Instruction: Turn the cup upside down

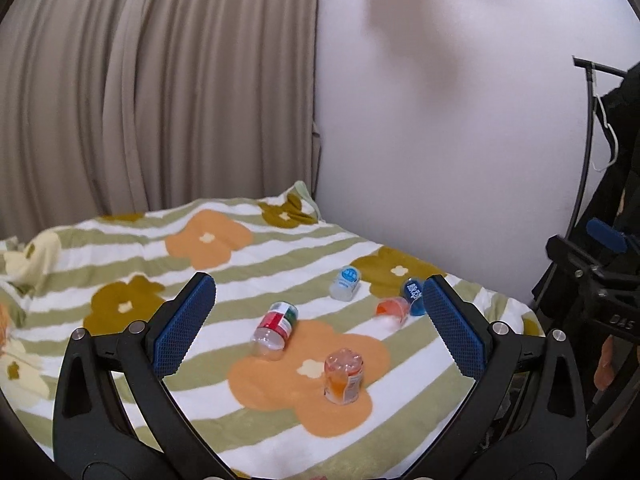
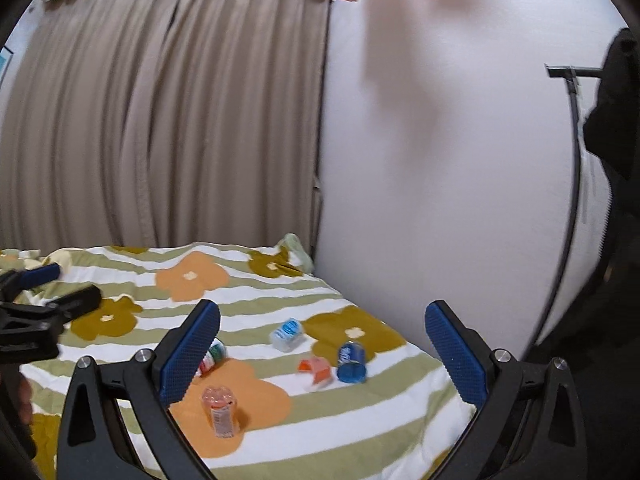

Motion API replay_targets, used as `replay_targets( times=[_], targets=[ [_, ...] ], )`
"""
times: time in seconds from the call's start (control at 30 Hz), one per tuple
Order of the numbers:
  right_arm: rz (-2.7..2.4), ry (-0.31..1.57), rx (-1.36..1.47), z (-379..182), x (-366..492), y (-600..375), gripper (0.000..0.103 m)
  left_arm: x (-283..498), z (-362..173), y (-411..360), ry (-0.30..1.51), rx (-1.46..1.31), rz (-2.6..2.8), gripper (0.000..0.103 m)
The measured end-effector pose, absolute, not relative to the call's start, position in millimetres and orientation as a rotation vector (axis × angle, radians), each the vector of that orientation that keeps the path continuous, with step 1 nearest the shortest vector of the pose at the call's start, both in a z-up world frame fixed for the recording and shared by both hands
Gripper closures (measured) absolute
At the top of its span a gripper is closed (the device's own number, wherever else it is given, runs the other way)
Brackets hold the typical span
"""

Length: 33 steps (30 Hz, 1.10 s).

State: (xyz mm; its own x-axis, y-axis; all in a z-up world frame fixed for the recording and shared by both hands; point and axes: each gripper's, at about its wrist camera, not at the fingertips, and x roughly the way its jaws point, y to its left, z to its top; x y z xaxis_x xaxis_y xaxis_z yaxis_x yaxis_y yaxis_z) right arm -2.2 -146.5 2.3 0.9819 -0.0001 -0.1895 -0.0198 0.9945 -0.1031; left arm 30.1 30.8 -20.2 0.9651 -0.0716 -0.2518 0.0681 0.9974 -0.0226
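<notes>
Several small plastic cups lie on a flowered blanket. An orange cup stands upside down on an orange flower; it also shows in the right wrist view. A red-and-green cup lies on its side, partly hidden behind a finger in the right wrist view. A white-and-blue cup, a small orange cup and a blue cup also lie on their sides. My left gripper is open and empty above them. My right gripper is open and empty.
A beige curtain hangs behind the bed and a white wall stands to the right. Dark clothes on a rack are at the far right. My left gripper shows at the left edge of the right wrist view.
</notes>
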Motion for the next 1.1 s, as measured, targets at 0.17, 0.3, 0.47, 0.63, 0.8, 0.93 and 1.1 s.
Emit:
replay_targets(
  times=[0.17,0.3,0.47,0.63,0.8,0.93,1.1],
  targets=[
    [-0.016,0.203,-0.094,3.7,-8.7,-153.7,0.001,21.7,-17.7,22.2,0.236,0.014,-0.071,0.000],
    [-0.031,0.203,-0.102,8.3,-12.7,-154.1,0.001,22.7,-17.2,17.7,0.231,0.004,-0.086,0.000],
    [-0.031,0.208,-0.091,10.0,-14.4,-156.1,0.001,21.1,-17.3,12.3,0.228,0.016,-0.086,0.000],
    [-0.031,0.210,-0.089,8.6,-12.8,-155.8,0.001,20.9,-18.0,8.5,0.233,0.012,-0.092,0.000],
    [-0.030,0.209,-0.087,8.6,-13.5,-156.4,0.001,21.0,-17.9,7.5,0.235,0.010,-0.095,0.000],
    [-0.031,0.211,-0.088,8.7,-13.0,-156.8,0.001,20.2,-16.8,8.1,0.234,0.004,-0.099,0.000],
    [-0.032,0.210,-0.088,9.0,-14.2,-155.7,0.001,18.9,-16.0,10.1,0.230,0.003,-0.095,0.000]
  ],
)
